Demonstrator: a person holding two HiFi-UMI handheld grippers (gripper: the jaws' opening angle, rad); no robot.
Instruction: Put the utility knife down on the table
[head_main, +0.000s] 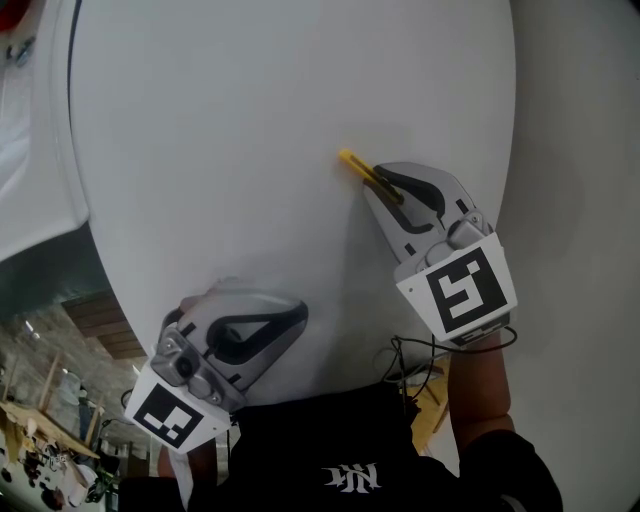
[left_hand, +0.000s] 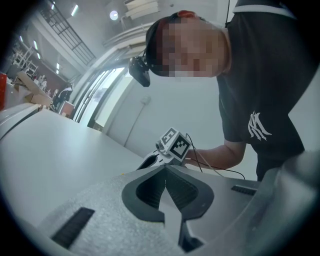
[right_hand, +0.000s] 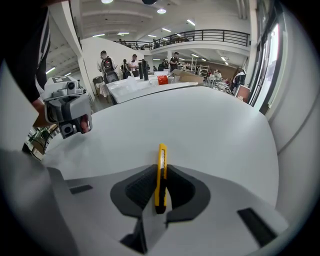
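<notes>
Right tongs (right_hand: 161, 170) are clamped on the utility knife (right_hand: 160, 175). The pads pinch its flat sides, the knife stands edge-up, its rear end sits back between the pads and its front half sticks out past the tips. Left tongs (left_hand: 165, 176) are closed on nothing, pads pressed together.

Outward from the knife: the white surface (head_main: 250, 110) lies under it and all round it. In the head view the knife (head_main: 356, 166) points away from the person, toward the middle of the surface. The left tongs (head_main: 288, 318) are well apart from the knife, back toward the person and to their left, over the near edge. The steep head view doesn't show whether the nose touches the surface; it's probably just above.

Handling, my read:
- Weight and stiffness: it's light, stiff and slim.
- Slip risk: the smooth sides could let it pivot in the pads if the nose bumps down first.
- Grip point: mid-body on the flat sides, as now, keeping clear of the front end where the blade comes out.
- Release: bring the long edge down level before opening. Standing on its narrow edge, it will likely tip onto a flat side when let go, which does no harm.
</notes>
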